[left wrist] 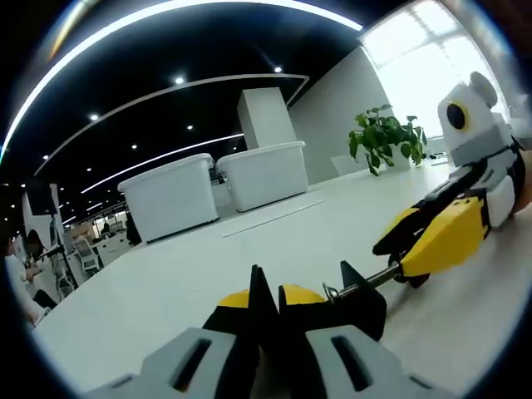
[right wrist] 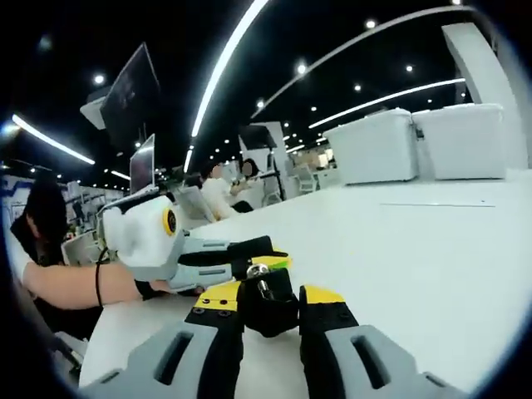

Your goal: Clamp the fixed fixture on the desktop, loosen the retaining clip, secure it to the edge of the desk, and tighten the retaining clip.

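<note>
Two grippers meet over one small black clamp fixture with a metal screw rod [left wrist: 357,291], which lies low on the white desktop [left wrist: 208,266] well in front of two large white lidded plastic bins [left wrist: 216,187]. In the left gripper view, the left gripper [left wrist: 268,309] has its yellow-tipped jaws drawn narrow against the clamp's black body, while the right gripper [left wrist: 432,237] comes in from the right with its yellow and black jaws closed around the far end of the rod, near a green potted plant [left wrist: 384,137]. In the right gripper view, the left gripper [right wrist: 249,259] enters from the left, carried by a person's hand [right wrist: 75,287], and the right gripper [right wrist: 270,320] has its jaws pressed narrow onto the black knob of the clamp [right wrist: 266,299] on the desktop [right wrist: 432,249].
</note>
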Tool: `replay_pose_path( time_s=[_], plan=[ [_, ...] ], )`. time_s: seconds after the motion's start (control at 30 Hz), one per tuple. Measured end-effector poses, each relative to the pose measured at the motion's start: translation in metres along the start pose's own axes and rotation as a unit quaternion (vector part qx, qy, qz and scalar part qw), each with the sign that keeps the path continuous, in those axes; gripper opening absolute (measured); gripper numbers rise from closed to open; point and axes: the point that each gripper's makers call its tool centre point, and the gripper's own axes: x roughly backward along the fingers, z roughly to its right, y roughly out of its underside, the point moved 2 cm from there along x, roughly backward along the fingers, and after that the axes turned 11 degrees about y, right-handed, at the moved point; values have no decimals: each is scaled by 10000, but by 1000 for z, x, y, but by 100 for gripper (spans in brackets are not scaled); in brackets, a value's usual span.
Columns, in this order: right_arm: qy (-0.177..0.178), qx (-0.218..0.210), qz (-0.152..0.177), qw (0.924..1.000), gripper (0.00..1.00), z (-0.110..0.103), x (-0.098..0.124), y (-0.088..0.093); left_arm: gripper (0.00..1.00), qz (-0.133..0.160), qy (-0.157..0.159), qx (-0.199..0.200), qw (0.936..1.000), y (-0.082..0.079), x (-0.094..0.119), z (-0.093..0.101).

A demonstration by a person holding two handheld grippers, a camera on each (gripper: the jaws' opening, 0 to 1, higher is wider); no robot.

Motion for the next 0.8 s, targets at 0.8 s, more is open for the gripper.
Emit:
replay_pose_path(
  time_s=[0.8],
  plan=[
    [798, 4280, 753, 8971, 25, -19, -2, 1, 9, -4, -34, -4, 10000, 0, 1, -1]
  ],
)
